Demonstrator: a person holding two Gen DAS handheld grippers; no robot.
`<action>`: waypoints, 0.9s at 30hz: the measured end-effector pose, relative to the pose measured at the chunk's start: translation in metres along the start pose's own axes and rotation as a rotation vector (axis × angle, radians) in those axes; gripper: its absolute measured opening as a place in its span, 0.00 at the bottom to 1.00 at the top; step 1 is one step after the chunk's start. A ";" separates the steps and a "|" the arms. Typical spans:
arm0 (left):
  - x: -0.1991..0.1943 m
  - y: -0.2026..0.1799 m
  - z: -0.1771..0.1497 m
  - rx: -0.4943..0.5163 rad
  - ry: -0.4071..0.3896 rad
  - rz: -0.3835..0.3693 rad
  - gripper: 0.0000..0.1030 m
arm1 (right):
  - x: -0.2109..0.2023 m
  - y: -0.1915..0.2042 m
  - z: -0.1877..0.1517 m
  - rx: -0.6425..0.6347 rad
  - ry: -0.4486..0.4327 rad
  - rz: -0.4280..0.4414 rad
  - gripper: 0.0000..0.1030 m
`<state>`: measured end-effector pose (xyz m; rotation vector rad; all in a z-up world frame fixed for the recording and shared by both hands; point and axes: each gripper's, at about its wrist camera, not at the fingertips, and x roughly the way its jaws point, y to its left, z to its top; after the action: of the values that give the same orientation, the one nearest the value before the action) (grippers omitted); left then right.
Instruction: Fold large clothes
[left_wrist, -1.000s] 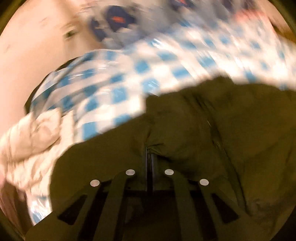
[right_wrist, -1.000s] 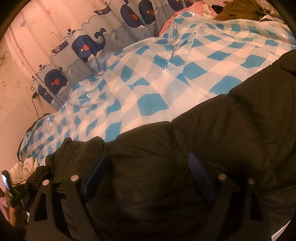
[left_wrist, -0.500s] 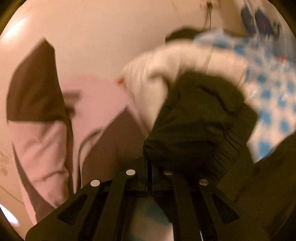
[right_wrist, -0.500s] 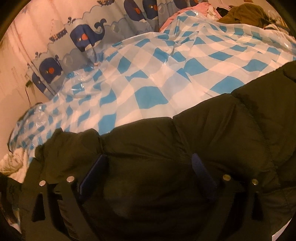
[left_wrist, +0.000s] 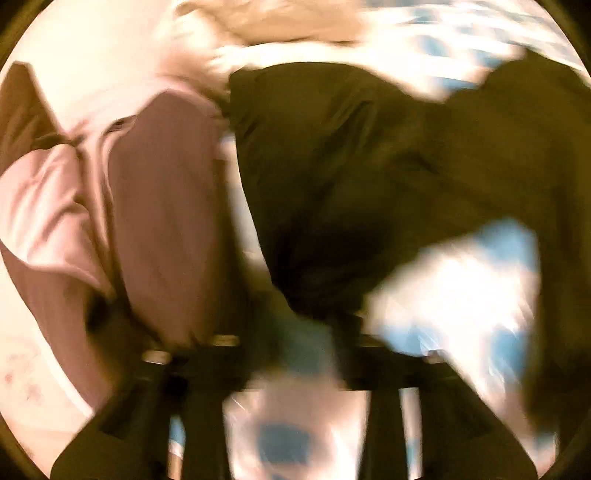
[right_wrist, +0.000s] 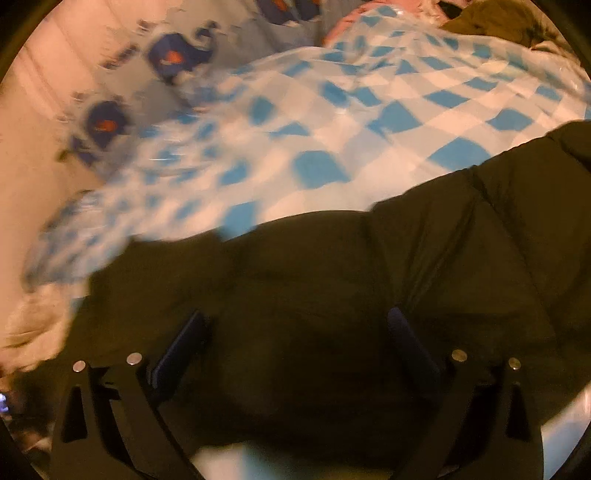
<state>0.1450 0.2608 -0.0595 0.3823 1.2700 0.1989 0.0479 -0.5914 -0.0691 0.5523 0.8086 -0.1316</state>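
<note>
A black puffer jacket (right_wrist: 369, 295) lies on a blue-and-white checked sheet (right_wrist: 369, 110). My right gripper (right_wrist: 295, 332) hovers low over its quilted body; its jaws are opening, stand very wide, and its blue pads (right_wrist: 181, 343) press on nothing. The left wrist view is blurred. There a long black part of the jacket (left_wrist: 351, 166) hangs down to my left gripper (left_wrist: 291, 332). Those jaws are opening, with the checked sheet (left_wrist: 461, 288) showing between the fingers. The cloth's end lies by the right finger.
A pink garment (left_wrist: 155, 203) lies left of the black cloth, and a white quilted garment (left_wrist: 277, 22) lies beyond it. A whale-print curtain (right_wrist: 177, 55) hangs behind the sheet. An olive garment (right_wrist: 491, 18) is piled at the far right.
My left gripper, shut on black cloth before, swung it left toward the pink garment, and its fingers have now parted. My right gripper has widened slightly and shifted over the jacket.
</note>
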 end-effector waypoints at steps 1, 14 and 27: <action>-0.009 -0.007 -0.008 0.037 -0.009 -0.091 0.70 | -0.018 0.009 -0.014 -0.016 0.035 0.053 0.92; -0.058 -0.020 -0.106 -0.211 -0.174 -0.714 0.81 | -0.124 0.076 -0.224 -0.041 0.591 0.418 0.92; -0.041 -0.165 -0.114 -0.128 -0.086 -0.857 0.48 | -0.108 0.090 -0.273 0.116 0.625 0.564 0.77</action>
<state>0.0134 0.1136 -0.1148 -0.2767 1.2269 -0.4591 -0.1759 -0.3842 -0.1068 0.9321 1.2195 0.5414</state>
